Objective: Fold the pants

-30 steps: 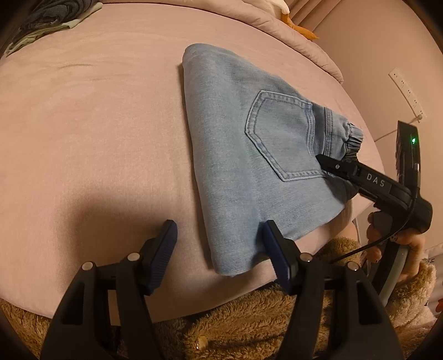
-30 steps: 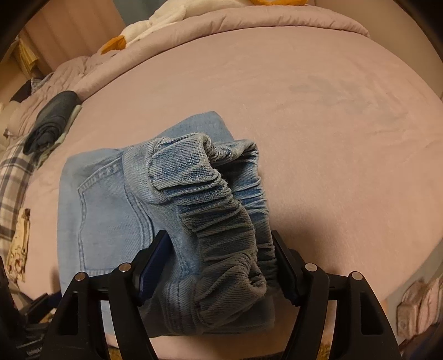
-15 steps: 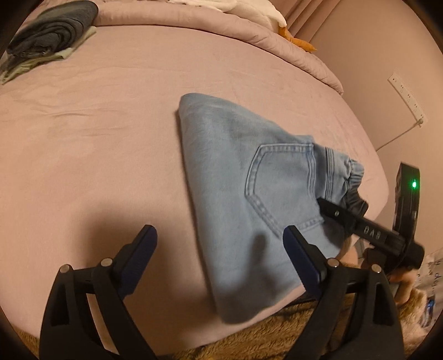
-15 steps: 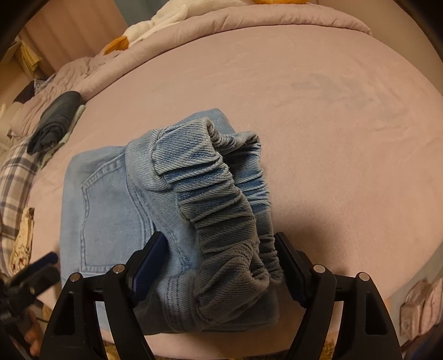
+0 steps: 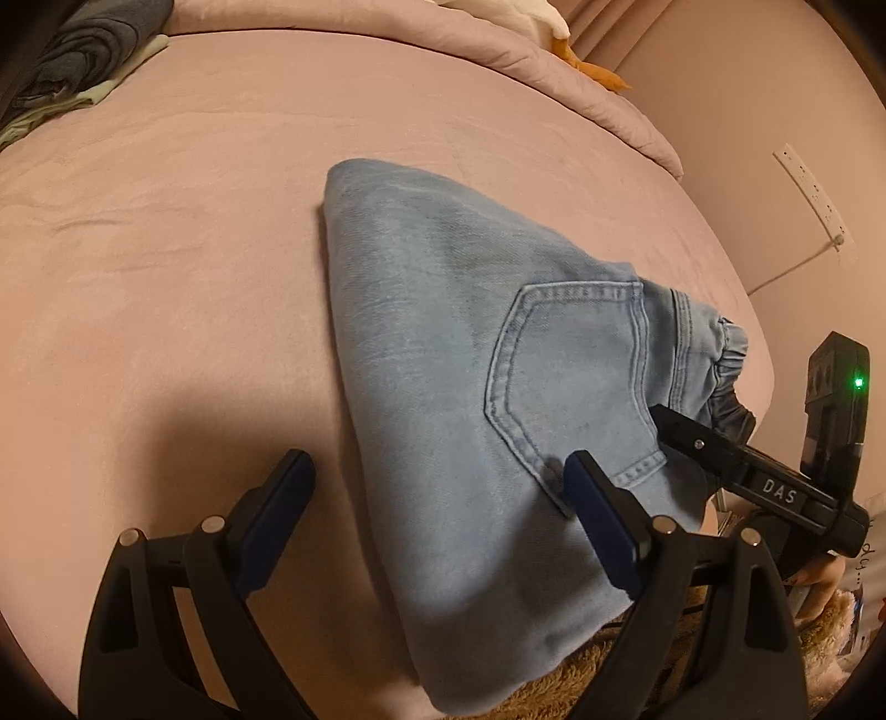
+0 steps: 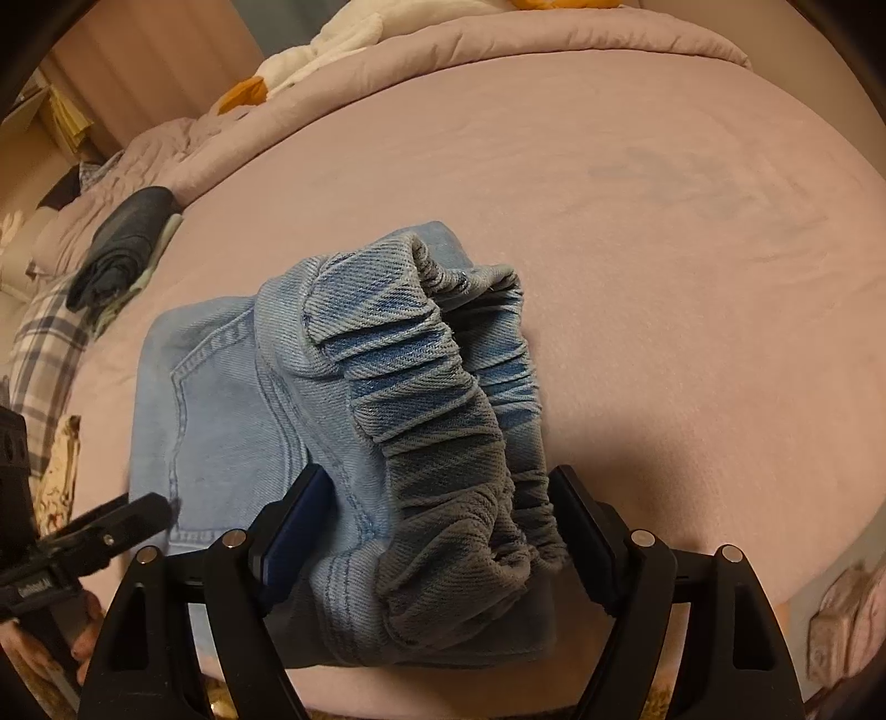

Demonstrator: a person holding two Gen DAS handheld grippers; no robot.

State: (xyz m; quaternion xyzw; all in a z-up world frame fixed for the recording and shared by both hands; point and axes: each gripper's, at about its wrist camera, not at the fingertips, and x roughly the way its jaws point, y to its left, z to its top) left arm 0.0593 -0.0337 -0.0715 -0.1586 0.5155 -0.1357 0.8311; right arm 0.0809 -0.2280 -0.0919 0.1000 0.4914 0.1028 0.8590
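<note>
A pink bed [image 5: 166, 249] fills both views, seen from its near edge. At far left of the left wrist view, a dark grey folded garment [image 5: 83, 50] lies near the bed's far corner, well apart from everything else. Nearer the middle, the left claw [image 5: 437, 509] hovers low over the near edge with its 2 blue-padded fingers [image 5: 277, 515] spread wide, holding nothing. Between those fingers lies the near left part of the pants [image 5: 470, 399], light blue denim folded into a compact stack that rests flat on the bed, with 1 back pocket [image 5: 570, 376] facing up. The pants' near corner hangs slightly past the bed's edge. To the right, the elastic waistband [image 5: 731, 365] bunches up at the stack's right end. The right claw [image 6: 437, 526] sits there, its fingers open wide on either side of the gathered waistband without pinching it; in the right wrist view the waistband [image 6: 443, 415] stands up in ruffles between the 2 pads. At far right in the left wrist view, a white power strip [image 5: 808, 194] is fixed to the wall.
</note>
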